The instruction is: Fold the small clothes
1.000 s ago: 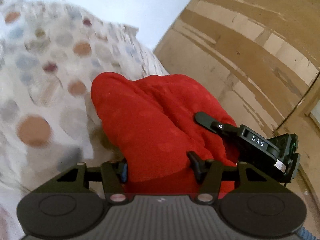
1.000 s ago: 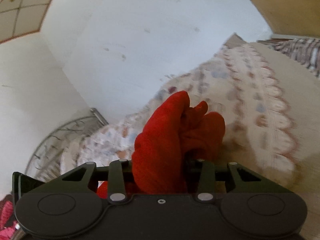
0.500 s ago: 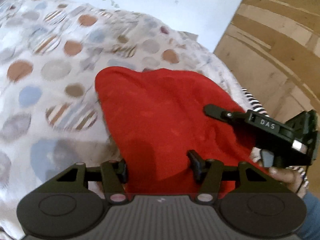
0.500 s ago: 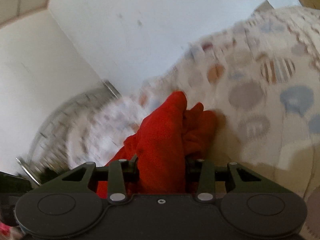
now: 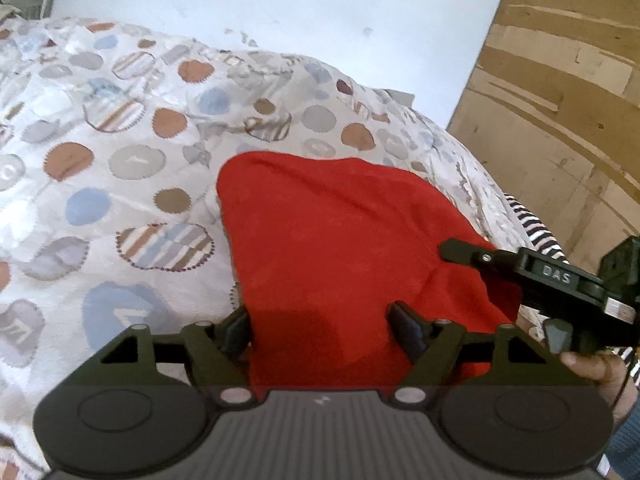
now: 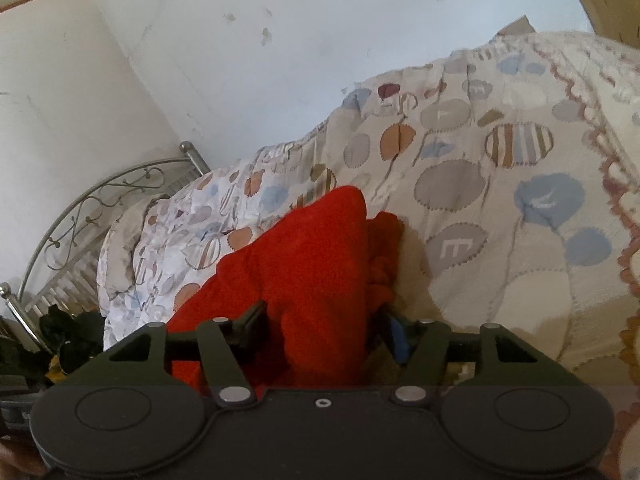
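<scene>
Now both claws were opening: my left claw (image 5: 320,326) and right claw (image 6: 324,330) straddled the red garment (image 5: 340,240), its near edge hidden.

Garment (image 5: 340,240) lying on the bedspread (image 5: 120,140) of the bed, wall (image 5: 280,0) behind, metal headboard (image 6: 100,200) at the bed's far-left end, right hand-held gripper (image 5: 452,280) at the garment's right edge.

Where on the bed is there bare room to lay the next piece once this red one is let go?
Bare bedspread lies left of the red cloth in the left wrist view, up to the wall. In the right wrist view, free quilt lies right of it, toward the scalloped border. Crowded: the cloth's right side, where the right gripper sits, and the pillow.
</scene>
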`<state>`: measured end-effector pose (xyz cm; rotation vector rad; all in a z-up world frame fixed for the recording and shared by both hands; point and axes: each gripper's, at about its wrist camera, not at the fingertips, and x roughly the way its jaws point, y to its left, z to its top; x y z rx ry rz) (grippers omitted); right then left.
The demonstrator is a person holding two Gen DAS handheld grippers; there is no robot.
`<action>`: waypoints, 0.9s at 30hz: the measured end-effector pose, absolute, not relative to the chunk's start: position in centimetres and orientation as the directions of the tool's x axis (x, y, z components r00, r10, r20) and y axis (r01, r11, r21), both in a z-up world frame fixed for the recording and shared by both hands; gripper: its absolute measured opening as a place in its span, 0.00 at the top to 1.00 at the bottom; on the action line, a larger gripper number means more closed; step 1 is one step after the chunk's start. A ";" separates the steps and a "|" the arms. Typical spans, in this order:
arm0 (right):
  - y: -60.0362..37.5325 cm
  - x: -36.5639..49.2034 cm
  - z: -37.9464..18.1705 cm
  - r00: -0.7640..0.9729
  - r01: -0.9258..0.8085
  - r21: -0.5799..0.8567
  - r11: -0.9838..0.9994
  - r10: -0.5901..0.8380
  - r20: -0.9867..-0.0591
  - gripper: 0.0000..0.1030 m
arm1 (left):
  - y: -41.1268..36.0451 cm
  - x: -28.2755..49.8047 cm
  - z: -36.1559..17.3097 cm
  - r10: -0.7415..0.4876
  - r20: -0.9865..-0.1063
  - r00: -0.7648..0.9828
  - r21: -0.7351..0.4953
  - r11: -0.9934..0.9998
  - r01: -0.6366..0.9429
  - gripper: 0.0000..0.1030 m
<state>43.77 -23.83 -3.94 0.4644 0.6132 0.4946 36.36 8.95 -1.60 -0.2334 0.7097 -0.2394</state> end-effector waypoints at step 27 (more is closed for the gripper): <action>-25.2 22.2 9.8 0.891 -0.372 0.219 0.902 0.413 -0.189 0.00 | 6.5 18.3 9.3 -0.100 -0.382 0.919 -0.184 0.982 0.031 0.00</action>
